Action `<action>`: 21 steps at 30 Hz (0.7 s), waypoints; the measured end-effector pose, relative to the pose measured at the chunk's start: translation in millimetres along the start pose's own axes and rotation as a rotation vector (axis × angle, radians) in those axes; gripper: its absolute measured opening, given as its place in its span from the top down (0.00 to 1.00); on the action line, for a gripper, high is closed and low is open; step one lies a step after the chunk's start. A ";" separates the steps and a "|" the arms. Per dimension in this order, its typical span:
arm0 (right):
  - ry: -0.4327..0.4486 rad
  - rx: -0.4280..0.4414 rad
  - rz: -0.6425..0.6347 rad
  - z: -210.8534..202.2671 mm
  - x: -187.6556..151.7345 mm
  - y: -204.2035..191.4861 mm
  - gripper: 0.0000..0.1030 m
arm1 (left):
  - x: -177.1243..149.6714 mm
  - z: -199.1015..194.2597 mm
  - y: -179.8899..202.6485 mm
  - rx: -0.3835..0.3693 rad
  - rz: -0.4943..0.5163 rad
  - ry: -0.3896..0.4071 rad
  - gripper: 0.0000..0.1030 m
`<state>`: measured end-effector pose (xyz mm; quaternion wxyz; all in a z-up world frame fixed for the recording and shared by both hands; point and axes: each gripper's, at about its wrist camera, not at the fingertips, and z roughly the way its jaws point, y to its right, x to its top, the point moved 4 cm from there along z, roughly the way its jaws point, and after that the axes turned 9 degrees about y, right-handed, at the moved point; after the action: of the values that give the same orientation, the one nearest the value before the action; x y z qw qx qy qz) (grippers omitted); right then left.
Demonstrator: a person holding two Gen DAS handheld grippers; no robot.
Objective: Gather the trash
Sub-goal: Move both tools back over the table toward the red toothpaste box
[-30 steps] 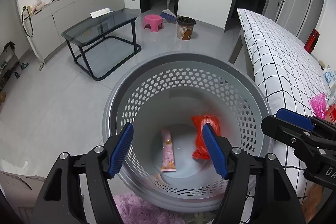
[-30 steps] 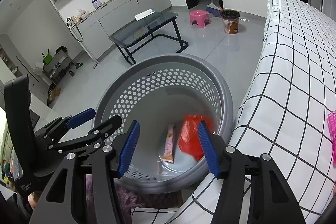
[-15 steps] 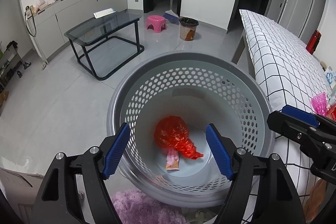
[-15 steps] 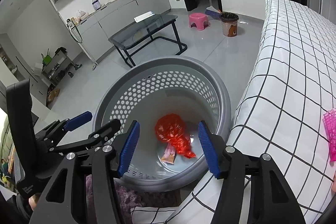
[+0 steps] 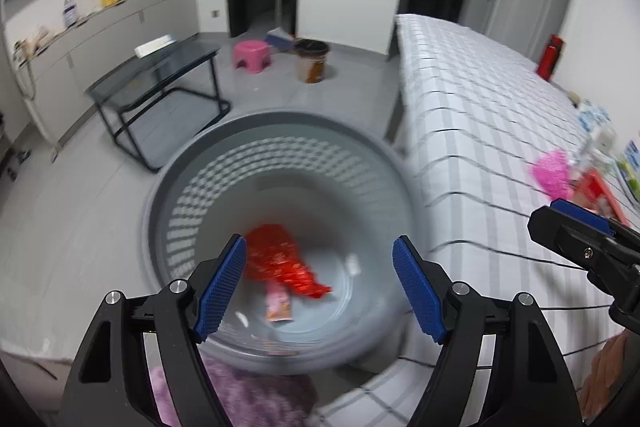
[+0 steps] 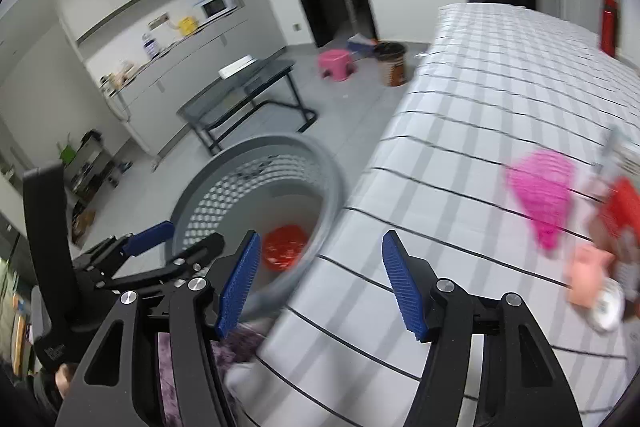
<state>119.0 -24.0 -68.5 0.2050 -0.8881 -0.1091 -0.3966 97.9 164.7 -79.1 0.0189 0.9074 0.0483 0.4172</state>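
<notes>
Trash so far, red bag (image 5: 280,263) and pink wrapper (image 5: 279,303), lies in grey basket (image 5: 280,123). Left tongs (image 5: 320,287) and right tongs (image 6: 316,279) both wide, empty, jaws just opening. Next: approach pink litter (image 6: 540,195) on bed (image 6: 460,147) low, pinch mid-piece.
</notes>
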 end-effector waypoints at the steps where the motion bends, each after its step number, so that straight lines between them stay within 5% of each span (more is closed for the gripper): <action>1: 0.008 -0.014 0.004 -6.8 -2.1 5.8 0.41 | 1.8 -2.4 8.9 -0.015 0.007 0.004 0.27; 14: 0.133 -0.269 0.095 -127.3 -21.8 126.8 0.39 | 5.4 -10.8 123.9 -0.158 0.091 0.000 0.25; 21: 0.130 -0.337 0.102 -160.1 -30.1 176.6 0.38 | -0.9 -12.1 172.0 -0.193 0.112 -0.012 0.22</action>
<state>56.4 -254.6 -43.7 0.0795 -0.8869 0.0176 -0.4548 100.5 -6.5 -59.0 0.0832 0.9051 -0.0429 0.4147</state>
